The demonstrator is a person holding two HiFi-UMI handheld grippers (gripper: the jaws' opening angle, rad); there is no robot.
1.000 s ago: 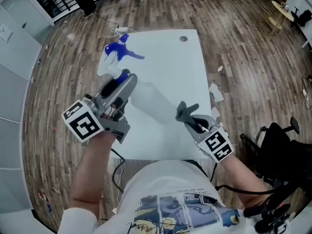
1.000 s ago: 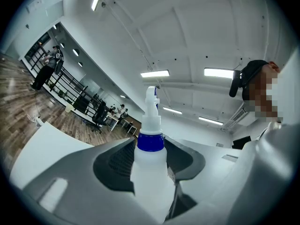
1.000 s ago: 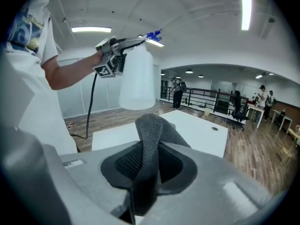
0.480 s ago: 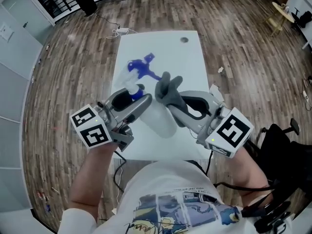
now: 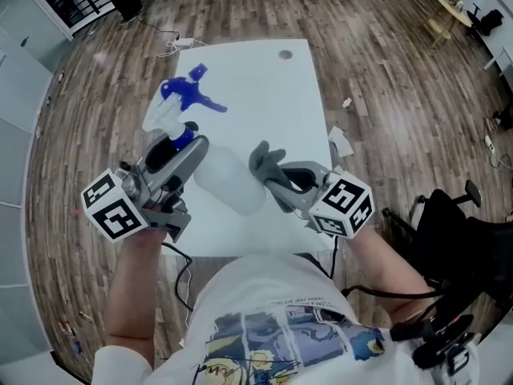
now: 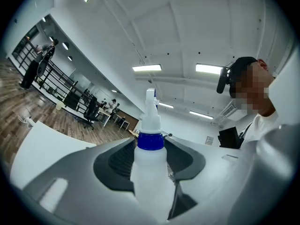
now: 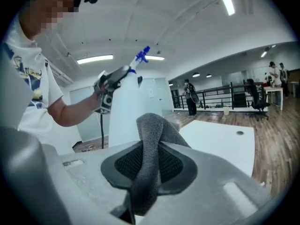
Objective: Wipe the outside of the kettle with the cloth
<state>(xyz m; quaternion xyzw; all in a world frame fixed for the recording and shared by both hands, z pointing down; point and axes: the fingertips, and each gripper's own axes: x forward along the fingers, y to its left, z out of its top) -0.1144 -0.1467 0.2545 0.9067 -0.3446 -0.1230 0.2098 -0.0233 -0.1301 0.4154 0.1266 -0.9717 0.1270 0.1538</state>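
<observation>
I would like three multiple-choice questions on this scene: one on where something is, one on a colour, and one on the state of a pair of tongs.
1. Which tongs hold the grey cloth?
A. the left tongs
B. the right tongs
C. neither

2. What colour is the trigger head of the spray bottle?
A. red
B. green
C. blue

3. In what state are the left tongs?
A. shut on the spray bottle
B. open and empty
C. shut on the grey cloth

Answers:
1 B: the right gripper view shows the cloth pinched between its pads.
2 C: the head view shows a blue trigger above the white body.
3 A: the left gripper view shows both pads against the bottle, just below its blue collar.
</observation>
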